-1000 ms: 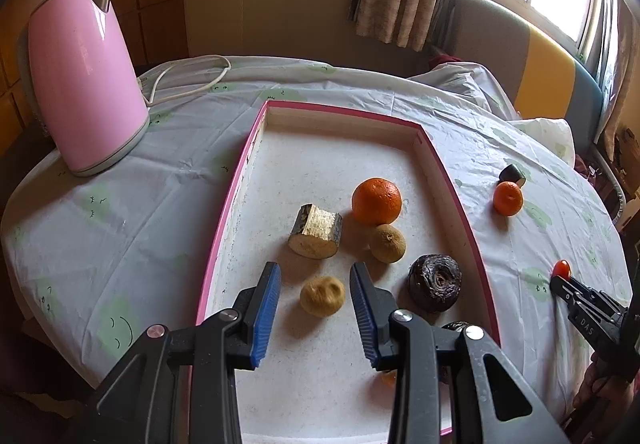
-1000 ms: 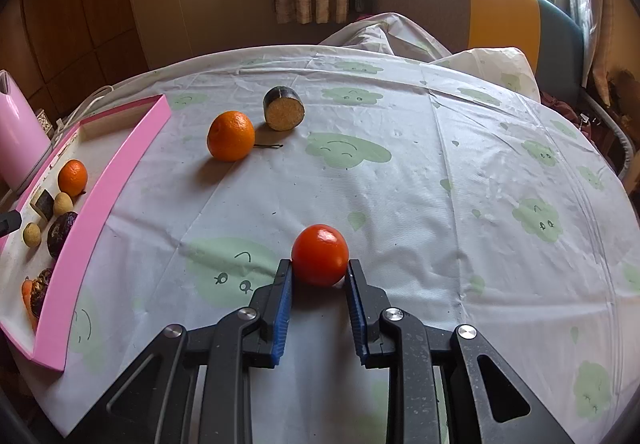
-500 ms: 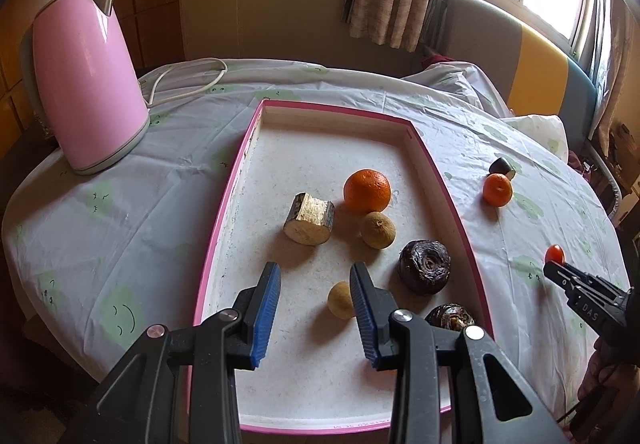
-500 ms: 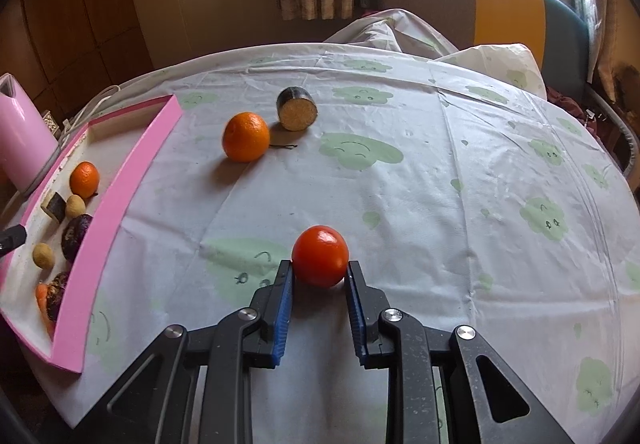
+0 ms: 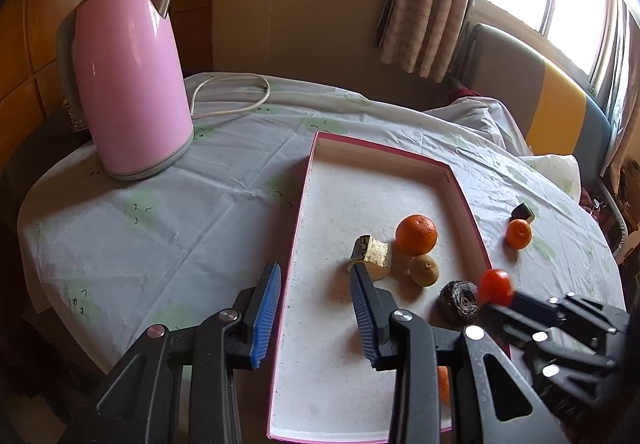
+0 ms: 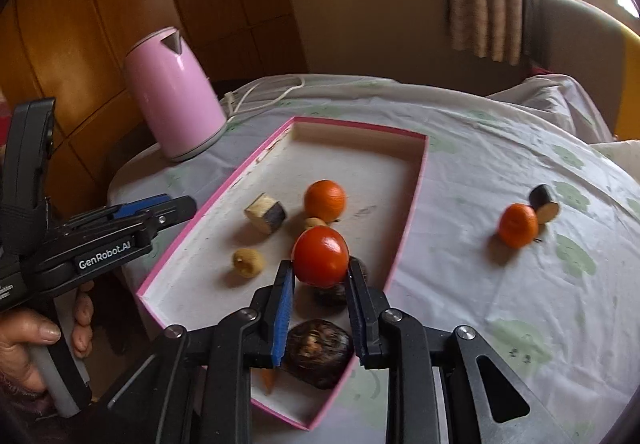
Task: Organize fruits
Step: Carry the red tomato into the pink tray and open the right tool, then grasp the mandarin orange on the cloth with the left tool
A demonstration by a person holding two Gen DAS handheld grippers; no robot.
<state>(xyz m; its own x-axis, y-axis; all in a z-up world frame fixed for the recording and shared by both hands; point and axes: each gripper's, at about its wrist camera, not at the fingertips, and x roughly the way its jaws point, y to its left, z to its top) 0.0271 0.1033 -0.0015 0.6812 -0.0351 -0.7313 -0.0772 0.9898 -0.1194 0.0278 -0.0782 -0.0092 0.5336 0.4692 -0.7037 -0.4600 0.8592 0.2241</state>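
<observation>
My right gripper (image 6: pixel 320 276) is shut on a red tomato (image 6: pixel 321 256) and holds it above the near right part of the pink-rimmed tray (image 6: pixel 416 195); the tomato also shows in the left wrist view (image 5: pixel 496 287). The tray (image 5: pixel 298 228) holds an orange (image 5: pixel 416 235), a cut woody chunk (image 5: pixel 374 258), a small brown fruit (image 5: pixel 424 271), a dark round fruit (image 5: pixel 458 300), a tan fruit (image 6: pixel 248 262) and another dark fruit (image 6: pixel 318 352). My left gripper (image 5: pixel 314 308) is open and empty, astride the tray's left rim. A small orange (image 6: pixel 518 224) and a dark cut piece (image 6: pixel 544 201) lie on the cloth.
A pink kettle (image 5: pixel 128 91) with a white cord (image 5: pixel 240 99) stands at the table's far left. The round table wears a pale patterned cloth (image 6: pixel 520 284). A sofa and a window lie behind. A hand (image 6: pixel 36 332) holds the left gripper.
My right gripper has lifted the tomato off the cloth and carried it left over the tray. My left gripper has pulled back to the left, over the tray's rim.
</observation>
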